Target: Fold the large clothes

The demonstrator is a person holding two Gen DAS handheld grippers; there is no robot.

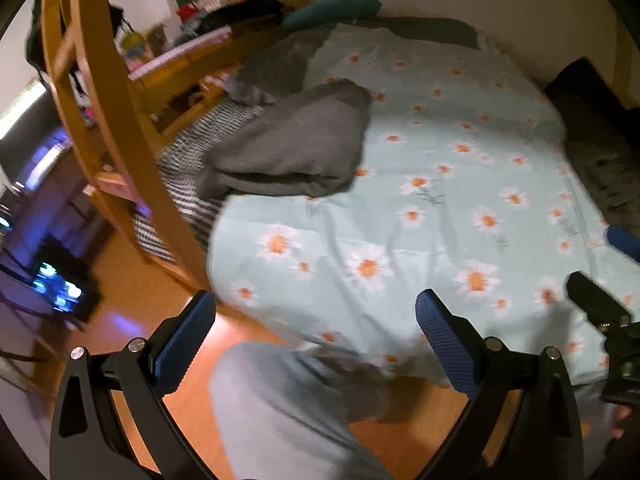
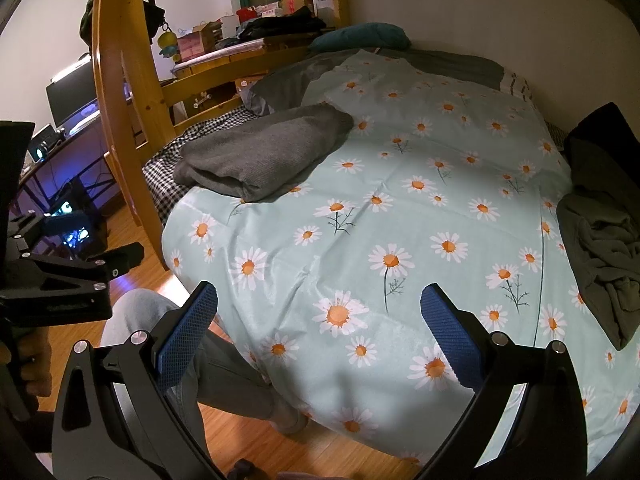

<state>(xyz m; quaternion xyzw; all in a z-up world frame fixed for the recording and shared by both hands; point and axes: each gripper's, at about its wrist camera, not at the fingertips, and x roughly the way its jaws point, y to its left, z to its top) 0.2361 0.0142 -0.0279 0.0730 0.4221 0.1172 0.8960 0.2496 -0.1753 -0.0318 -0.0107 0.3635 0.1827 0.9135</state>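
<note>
Claws wide apart, both of them: we see the left claw [image 1: 316,344] spread open and holding nothing, above the near edge of the bed [image 1: 460,152] and a trouser leg [image 1: 280,412]. Our right claw [image 2: 320,336] is equally open and empty over the daisy-print cover [image 2: 400,220]. We find a folded grey garment [image 2: 260,152] lying on the cover's left side, near the wooden bed post [image 2: 116,92]. We see a crumpled dark garment [image 2: 604,264] heaped at the bed's right edge, well apart from the folded one.
</note>
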